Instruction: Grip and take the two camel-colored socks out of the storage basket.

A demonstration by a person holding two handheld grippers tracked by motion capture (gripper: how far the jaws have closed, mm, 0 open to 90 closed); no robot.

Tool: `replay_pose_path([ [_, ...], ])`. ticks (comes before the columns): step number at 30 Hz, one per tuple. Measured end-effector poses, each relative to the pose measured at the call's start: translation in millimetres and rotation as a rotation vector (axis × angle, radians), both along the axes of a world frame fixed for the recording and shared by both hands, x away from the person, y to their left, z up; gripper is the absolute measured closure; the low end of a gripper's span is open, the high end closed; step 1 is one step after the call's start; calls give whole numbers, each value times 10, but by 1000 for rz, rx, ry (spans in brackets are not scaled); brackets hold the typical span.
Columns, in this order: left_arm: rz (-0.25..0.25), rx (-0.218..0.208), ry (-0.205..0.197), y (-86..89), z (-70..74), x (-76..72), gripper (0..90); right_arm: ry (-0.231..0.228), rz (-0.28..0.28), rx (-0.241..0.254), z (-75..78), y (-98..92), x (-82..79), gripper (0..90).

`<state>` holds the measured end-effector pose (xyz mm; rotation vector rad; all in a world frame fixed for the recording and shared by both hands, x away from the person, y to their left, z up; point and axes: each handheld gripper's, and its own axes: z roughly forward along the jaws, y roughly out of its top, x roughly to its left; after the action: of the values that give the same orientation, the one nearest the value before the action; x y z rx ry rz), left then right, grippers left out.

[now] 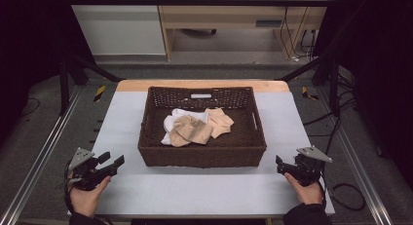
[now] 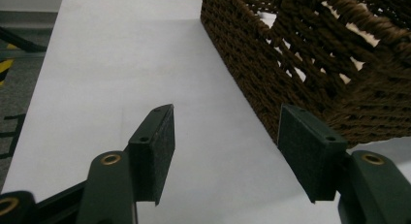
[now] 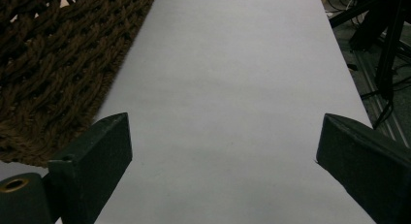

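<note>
A pale grey table point(image 1: 204, 186) stands inside a dark frame of black bars, with a wooden cabinet and loose cables on the floor beyond it. A dark brown woven basket point(image 1: 202, 154) sits at the middle of the table and serves as the landmark. Seen from the high view, a small heap of socks point(image 1: 195, 126) lies inside the basket, beige ones over a white one, toward its far half; neither gripper view looks over the rim far enough to show them clearly. The left gripper point(image 1: 112, 161) rests on the table just off the basket's near left corner, held in the person's left hand point(image 1: 87, 196), and the right gripper point(image 1: 281, 165) sits just off the near right corner in the right hand point(image 1: 304, 191). The left gripper view adds what the high view cannot: its two black jaws stand wide apart with bare table between them, and the basket's weave point(image 2: 315, 64) close beside the right-hand jaw, not touching. The right gripper view likewise shows its jaws spread wide over bare table, the basket wall point(image 3: 53, 73) at the left edge.
</note>
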<state>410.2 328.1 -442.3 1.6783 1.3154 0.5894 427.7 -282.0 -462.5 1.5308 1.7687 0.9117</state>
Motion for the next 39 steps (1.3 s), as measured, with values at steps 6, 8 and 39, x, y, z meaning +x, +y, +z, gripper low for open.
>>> replay_pose_path([
  [6,-6,-9,-22,-26,95,-13,388,-11,-4,-1,3,-15,2,59],
  [8,-8,-10,-29,-34,136,-7,387,-6,-6,2,5,-7,1,59],
  [39,-101,-13,-157,-507,1010,299,354,-28,4,-28,30,40,-18,53],
])
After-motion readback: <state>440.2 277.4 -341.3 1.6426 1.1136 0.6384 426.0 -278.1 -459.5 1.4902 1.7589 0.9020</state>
